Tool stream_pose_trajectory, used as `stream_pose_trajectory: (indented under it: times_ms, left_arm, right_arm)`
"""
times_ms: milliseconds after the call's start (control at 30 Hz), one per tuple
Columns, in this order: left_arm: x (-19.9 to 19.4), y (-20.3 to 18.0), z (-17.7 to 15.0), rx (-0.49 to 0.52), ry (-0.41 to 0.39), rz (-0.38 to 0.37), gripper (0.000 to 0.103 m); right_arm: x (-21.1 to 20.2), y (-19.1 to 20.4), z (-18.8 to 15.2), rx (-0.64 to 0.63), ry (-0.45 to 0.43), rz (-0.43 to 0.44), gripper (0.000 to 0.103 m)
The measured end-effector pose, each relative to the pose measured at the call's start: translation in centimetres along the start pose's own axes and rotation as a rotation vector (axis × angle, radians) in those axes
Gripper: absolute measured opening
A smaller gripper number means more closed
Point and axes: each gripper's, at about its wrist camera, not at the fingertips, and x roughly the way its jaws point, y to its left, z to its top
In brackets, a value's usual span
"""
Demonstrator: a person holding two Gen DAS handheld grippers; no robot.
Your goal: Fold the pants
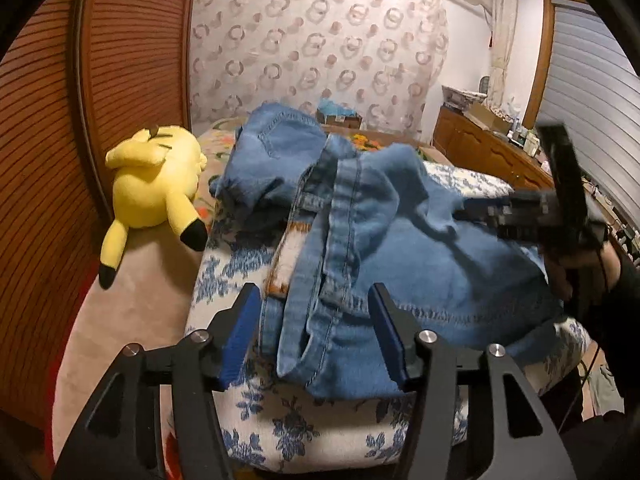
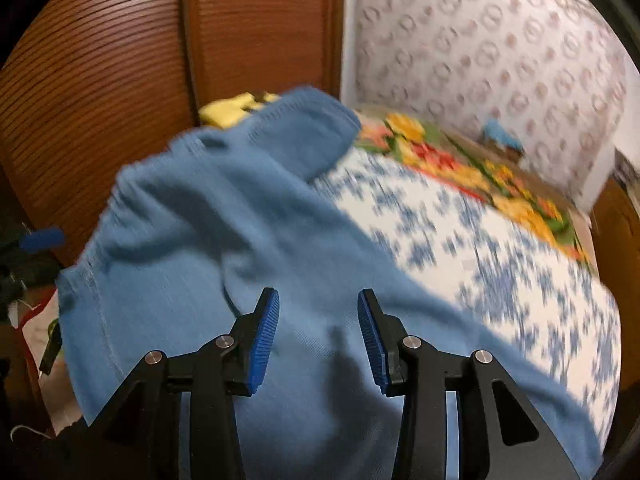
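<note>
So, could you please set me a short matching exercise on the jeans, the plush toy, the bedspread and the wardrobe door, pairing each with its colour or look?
Things:
1. jeans
2. plush toy
3. bedspread
4. wardrobe door

Looks:
A. reddish-brown, slatted
B. white with blue flowers
C. blue denim
D. yellow with black tips

Pairs: 1-C, 2-D, 3-B, 4-A

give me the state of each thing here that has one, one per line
blue denim pants: bunched and partly folded on the bed, not flat
left gripper: jaws open, denim between them, pads not pressing
right gripper: jaws open above the denim
yellow plush toy: lying on its side beside the pants
blue floral bedspread: spread under the pants
</note>
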Motion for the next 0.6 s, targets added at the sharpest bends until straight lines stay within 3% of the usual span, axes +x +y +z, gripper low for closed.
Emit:
stream_pose_trajectory:
  times_ms: [300,600]
  left_arm:
    - [0.9,-0.6,4.6,0.032,-0.047,-0.04,0.057]
    - [4.1,-0.8,10.3,0.077,-0.051,-0.05,0.052]
  right_arm:
    - [1.1,1.2,-2.2,0.067,0.068,-0.04,0.042]
    - [0.5,1.8,-4.5,0.089,0.016,-0.037,0.044]
